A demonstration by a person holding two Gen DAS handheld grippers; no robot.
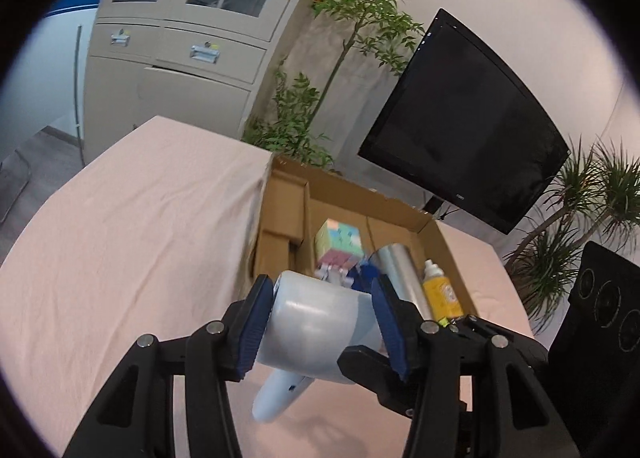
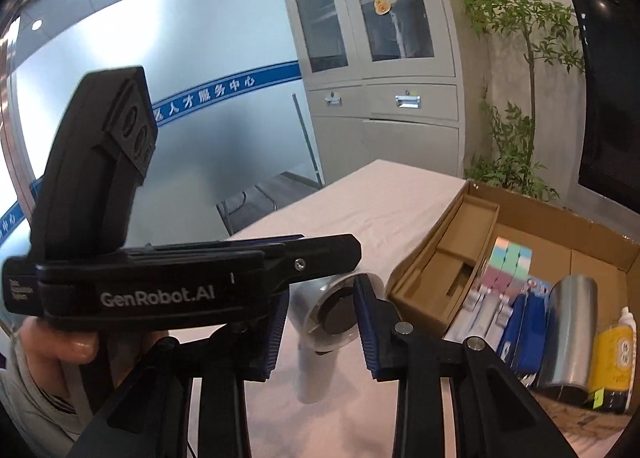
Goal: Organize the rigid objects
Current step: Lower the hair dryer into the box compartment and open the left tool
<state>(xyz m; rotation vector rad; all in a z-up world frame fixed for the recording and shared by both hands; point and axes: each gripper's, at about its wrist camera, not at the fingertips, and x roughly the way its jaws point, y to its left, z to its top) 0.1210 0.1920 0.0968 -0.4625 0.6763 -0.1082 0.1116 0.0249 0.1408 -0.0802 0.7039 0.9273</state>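
Both blue pads of the left hand-held gripper clamp the white hairdryer beside the cardboard box

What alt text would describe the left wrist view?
The left hand-held gripper clamps a white hair dryer above a pink table. Just beyond lies an open box with a cube, a steel cup and a yellow bottle.
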